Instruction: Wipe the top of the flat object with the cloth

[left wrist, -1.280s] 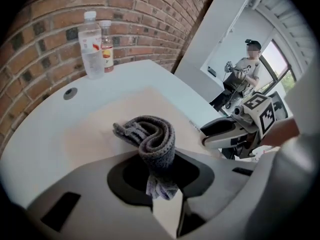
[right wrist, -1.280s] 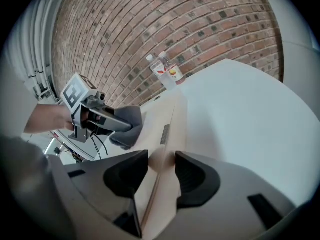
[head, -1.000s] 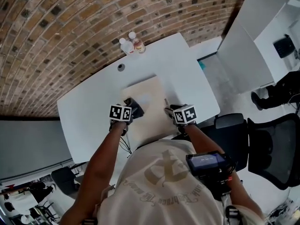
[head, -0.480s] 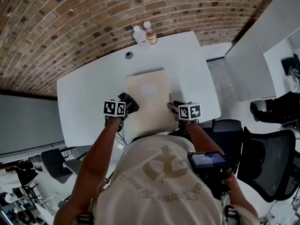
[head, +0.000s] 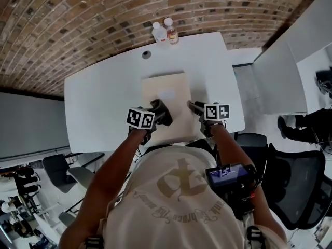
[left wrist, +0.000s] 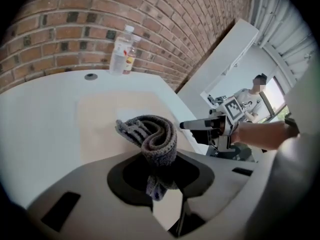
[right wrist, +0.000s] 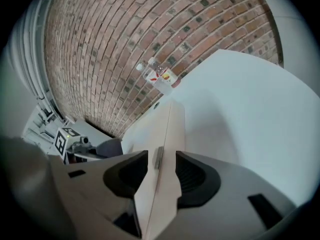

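Observation:
A flat beige board [head: 168,90] lies on the white table [head: 104,102]. My left gripper [head: 162,113] is shut on a folded grey cloth [head: 165,119] over the board's near left part. In the left gripper view the cloth [left wrist: 152,139] loops out of the jaws above the board [left wrist: 105,124]. My right gripper [head: 194,107] is at the board's right edge. In the right gripper view that edge [right wrist: 167,129] runs between the jaws of the right gripper [right wrist: 160,176], and they are shut on it.
Two small bottles [head: 166,31] stand at the table's far edge against the brick wall, with a round cable hole [head: 147,54] near them. Office chairs [head: 298,191] stand to the right of the table. A person [left wrist: 250,96] is in the background.
The left gripper with the cloth slid toward the board's left edge, then back right onto the board. The right gripper stayed at the board's right edge.

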{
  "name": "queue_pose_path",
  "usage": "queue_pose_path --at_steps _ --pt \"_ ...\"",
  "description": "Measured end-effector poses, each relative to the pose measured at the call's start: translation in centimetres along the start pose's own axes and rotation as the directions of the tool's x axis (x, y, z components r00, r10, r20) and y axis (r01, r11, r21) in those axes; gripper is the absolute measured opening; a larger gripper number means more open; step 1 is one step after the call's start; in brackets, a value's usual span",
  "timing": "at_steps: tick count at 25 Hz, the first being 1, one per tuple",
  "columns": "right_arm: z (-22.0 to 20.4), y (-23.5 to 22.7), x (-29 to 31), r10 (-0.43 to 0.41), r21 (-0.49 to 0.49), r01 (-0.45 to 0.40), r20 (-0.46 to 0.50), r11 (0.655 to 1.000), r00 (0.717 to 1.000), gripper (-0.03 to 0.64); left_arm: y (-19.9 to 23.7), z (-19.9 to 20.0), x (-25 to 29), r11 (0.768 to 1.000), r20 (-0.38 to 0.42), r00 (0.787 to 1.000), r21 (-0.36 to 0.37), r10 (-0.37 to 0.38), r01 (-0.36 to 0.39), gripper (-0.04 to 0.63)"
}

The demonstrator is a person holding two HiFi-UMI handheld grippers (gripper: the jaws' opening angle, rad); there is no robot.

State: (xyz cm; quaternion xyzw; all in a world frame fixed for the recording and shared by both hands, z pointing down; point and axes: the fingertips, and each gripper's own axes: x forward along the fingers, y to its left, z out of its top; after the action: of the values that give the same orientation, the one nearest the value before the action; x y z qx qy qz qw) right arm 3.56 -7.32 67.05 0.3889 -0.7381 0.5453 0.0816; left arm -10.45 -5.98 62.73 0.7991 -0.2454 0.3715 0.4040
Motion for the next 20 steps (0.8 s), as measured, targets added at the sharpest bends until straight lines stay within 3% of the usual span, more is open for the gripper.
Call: queue_pose_path --at_steps 6,9,15,20 --pt "3.6 -1.5 1.0 0.006 -0.003 -0.006 -0.023 1.0 1.0 0.183 -6.3 1.7 4.9 0.985 -0.043 0.993 0.133 -0.109 0.114 0.107" --pt "5.5 -1.7 1.9 0.009 -0.036 -0.011 -0.059 0.999 0.998 0.184 -8.0 2.9 6.2 0.977 -0.044 0.99 0.165 -0.131 0.137 0.107" --pt "7.0 -0.9 3.7 0.009 -0.128 -0.025 -0.124 0.991 0.992 0.198 -8.5 3.8 7.9 0.987 -0.005 0.99 0.076 -0.143 0.143 0.107" --pt "5.6 -1.1 5.0 0.013 -0.176 -0.053 -0.22 0.983 0.975 0.204 -7.7 3.4 9.4 0.992 -0.01 0.993 0.043 -0.115 0.116 0.107"
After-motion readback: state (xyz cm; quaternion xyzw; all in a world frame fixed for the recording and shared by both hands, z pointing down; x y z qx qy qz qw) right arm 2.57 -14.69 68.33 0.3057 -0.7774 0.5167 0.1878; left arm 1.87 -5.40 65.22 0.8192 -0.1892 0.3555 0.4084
